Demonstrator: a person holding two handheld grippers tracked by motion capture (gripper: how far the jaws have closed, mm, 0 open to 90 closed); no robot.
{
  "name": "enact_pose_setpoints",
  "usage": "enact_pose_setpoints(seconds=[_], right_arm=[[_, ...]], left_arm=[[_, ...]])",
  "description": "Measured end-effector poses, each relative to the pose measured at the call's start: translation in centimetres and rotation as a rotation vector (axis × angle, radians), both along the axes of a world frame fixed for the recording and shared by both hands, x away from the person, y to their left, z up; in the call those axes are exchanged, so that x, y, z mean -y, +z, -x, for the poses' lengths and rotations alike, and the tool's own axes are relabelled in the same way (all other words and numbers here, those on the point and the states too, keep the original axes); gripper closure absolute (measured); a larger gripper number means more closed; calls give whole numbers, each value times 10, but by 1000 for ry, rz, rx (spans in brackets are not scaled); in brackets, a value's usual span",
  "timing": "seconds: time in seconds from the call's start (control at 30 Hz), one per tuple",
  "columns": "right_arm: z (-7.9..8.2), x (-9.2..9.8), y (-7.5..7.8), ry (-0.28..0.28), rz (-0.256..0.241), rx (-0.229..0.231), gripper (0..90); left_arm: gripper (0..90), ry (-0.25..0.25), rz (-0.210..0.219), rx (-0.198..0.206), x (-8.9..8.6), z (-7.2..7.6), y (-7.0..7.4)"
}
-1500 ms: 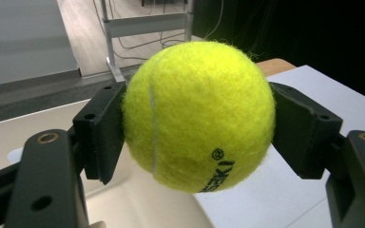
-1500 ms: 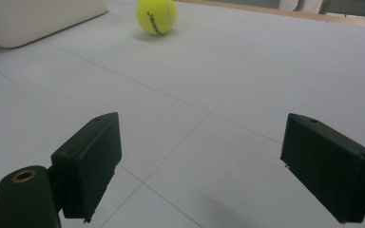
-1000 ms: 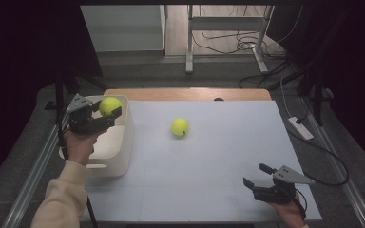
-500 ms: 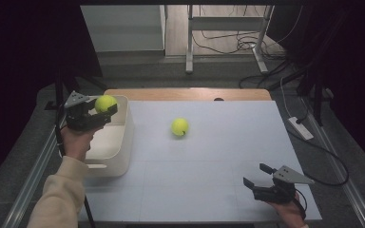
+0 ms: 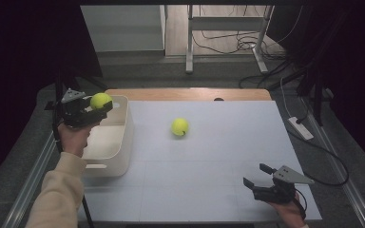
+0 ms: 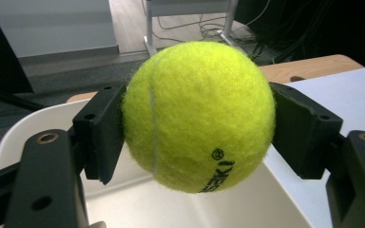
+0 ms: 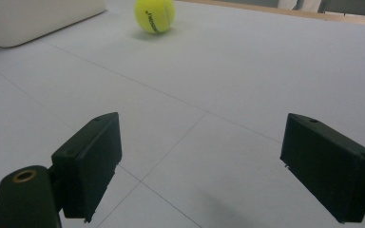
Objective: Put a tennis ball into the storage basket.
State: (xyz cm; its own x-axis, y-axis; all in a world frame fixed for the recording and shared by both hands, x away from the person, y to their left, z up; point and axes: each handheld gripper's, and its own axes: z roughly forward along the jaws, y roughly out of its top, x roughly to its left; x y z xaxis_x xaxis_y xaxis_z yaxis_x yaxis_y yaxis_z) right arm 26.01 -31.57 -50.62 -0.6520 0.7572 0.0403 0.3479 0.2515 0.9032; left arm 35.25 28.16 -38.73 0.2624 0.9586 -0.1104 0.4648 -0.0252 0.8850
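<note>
- Our left gripper (image 5: pixel 91 110) is clamped on a tennis ball (image 5: pixel 100 100), a black pad pressing each side of it, and it hangs over the far end of the white bin (image 5: pixel 116 156)
- We judge the step in hand to be dropping this ball into the bin, so we should bring it lower and nearer the middle of the opening before we part the jaws; a ball let go from height will likely bounce off the hard floor of the bin and could hop over the wall
- We should open the jaws evenly, so neither pad flicks the ball sideways
- Our right gripper (image 5: pixel 262 179) sits released and empty near the front right of the table (image 5: pixel 228 142), well apart from everything
- The second tennis ball (image 5: pixel 180 127) lies loose on the table, between the bin and the right gripper, nearer the bin
- The left gripper view gives what the high view cannot: the held ball (image 6: pixel 198 115) seated squarely between the pads, its printed lettering underneath, and the bin's bare floor (image 6: pixel 171 209) below
- The right gripper view looks low across the table at the loose ball (image 7: pixel 154 15) and a corner of the bin (image 7: pixel 33 16), with its own jaws standing wide
- The high view alone lays out how both balls, the bin and both grippers stand to one another
</note>
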Motion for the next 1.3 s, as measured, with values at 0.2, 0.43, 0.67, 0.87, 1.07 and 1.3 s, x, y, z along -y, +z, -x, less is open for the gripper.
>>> enact_pose_setpoints(seconds=[0.2,0.43,0.67,0.87,1.07,1.3], right_arm=[[0,0,0,-2,2,0,136],[0,0,0,-2,3,0,136],[0,0,-1,-1,4,-1,136],[0,0,-1,0,3,-2,137],[0,0,-1,0,3,-3,136],[0,0,-1,0,5,-4,136]], left_arm=[[267,21,-7,-11,-5,-4,0],[267,40,5,-23,-11,-10,-3],[267,57,-3,-46,-15,-14,-6],[267,63,-14,-82,-18,-19,-11],[267,79,-23,-106,-22,-23,-15],[267,87,-46,-133,-22,-27,-16]])
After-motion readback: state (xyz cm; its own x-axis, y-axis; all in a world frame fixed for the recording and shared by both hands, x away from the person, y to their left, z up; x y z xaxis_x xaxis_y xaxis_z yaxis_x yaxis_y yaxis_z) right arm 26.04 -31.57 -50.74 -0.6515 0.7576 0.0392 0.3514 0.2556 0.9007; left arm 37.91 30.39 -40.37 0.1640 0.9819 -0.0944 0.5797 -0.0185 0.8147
